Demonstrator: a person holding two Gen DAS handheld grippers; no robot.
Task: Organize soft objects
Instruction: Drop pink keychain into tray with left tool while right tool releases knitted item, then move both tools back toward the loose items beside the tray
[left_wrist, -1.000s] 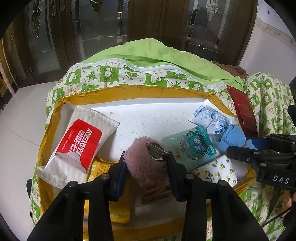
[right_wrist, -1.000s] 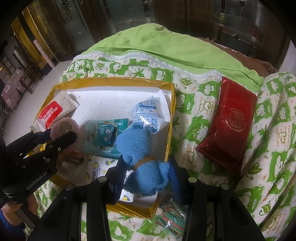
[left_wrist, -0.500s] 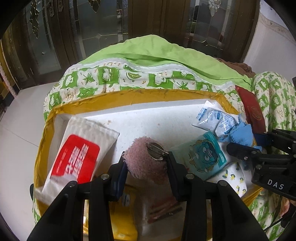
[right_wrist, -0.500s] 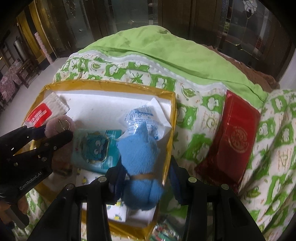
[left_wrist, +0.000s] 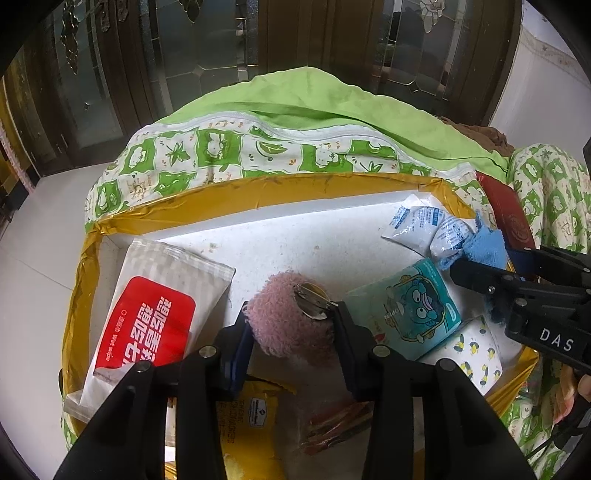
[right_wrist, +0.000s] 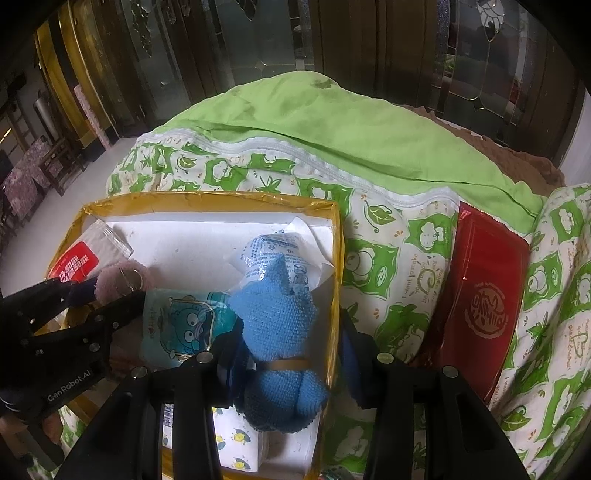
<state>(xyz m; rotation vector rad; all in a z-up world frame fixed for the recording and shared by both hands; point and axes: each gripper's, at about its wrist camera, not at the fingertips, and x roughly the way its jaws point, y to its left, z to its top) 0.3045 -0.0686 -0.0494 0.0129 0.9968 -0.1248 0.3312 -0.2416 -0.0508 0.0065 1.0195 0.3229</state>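
Two soft things are up over the gold-rimmed box at once: your left gripper is easing its jaws apart around the pink plush ball, which sits between the pads, and your right gripper is clamped on the banded blue knitted toy at the box's right wall. If the plush drops from here, it could roll onto the red-labelled wipes pack or the teal cartoon pouch instead of bare floor; its metal clip may also snag your right pad. The blue toy hangs beside the gold edge, so swinging outward could catch it. Open white floor lies toward the far wall; the near half is crowded with packets. The red pouch lies outside on the green quilt.
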